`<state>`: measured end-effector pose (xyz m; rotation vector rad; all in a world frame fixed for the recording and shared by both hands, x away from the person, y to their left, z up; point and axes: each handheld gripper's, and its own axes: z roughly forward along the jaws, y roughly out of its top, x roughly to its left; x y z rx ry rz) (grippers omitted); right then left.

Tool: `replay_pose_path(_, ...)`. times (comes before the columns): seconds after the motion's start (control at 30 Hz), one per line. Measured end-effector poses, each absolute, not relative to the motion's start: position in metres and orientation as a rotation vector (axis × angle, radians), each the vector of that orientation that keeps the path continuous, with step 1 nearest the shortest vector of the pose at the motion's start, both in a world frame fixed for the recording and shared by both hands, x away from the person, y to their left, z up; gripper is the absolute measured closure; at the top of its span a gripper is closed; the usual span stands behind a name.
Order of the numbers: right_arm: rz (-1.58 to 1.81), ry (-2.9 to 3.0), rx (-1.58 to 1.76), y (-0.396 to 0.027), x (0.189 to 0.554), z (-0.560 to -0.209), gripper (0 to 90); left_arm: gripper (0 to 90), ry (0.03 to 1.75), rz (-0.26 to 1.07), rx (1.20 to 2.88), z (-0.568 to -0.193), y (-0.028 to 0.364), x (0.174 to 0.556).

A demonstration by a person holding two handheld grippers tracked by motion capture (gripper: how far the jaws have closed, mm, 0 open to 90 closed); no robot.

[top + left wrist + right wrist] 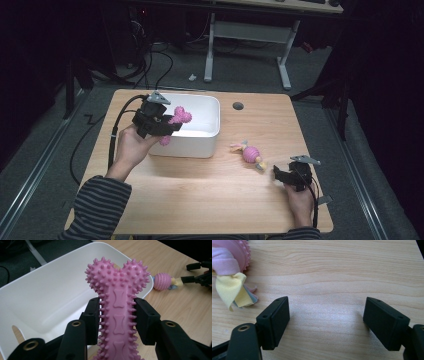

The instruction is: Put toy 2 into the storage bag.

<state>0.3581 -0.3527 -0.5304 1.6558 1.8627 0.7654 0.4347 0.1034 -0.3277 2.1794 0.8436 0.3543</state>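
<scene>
The white plastic bin (202, 131) stands on the wooden table (210, 195) and serves as the landmark; it looks empty inside, as far as its floor can be seen. The step in hand is judged to be the placing of the pink spiked bone toy (176, 121) into that bin.

The left gripper (165, 125) is held over the bin's near left rim, and its jaws are clamped on the bone's narrow shaft, with the knobbed head sticking out past the fingertips (146, 315) toward the bin's hollow. For the step to be done well, the toy should be carried further over the open middle of the bin, clear of the rim, and lowered before the jaws are parted, so that it is not bounced back out or caught on the wall. The grip should be kept square on the shaft, since the soft spikes may let the toy twist.

To the right of the bin, well apart from it, a pink ribbed ball toy with cloth tails (250, 153) lies on the table. The right gripper (281, 172) rests just beyond it, farther from the bin, with its jaws spread wide and nothing between them; it is judged best kept there until the bin is free.

No brand, label or readable writing can be made out on any of these things.
</scene>
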Motion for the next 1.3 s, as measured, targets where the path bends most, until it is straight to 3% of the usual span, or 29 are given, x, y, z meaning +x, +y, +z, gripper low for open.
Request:
replay_pose_path(0.63, 0.765, 1.863, 1.656, -0.353, 0.358, -0.53, 21.3, 58.6, 0.916, 0.282, 2.117, -0.339, 0.101, 0.468)
replay_pose_path(1.3, 0.766, 1.863, 1.656, -0.353, 0.358, -0.53, 21.4, 58.6, 0.991, 0.31, 2.128, -0.36, 0.094, 0.493)
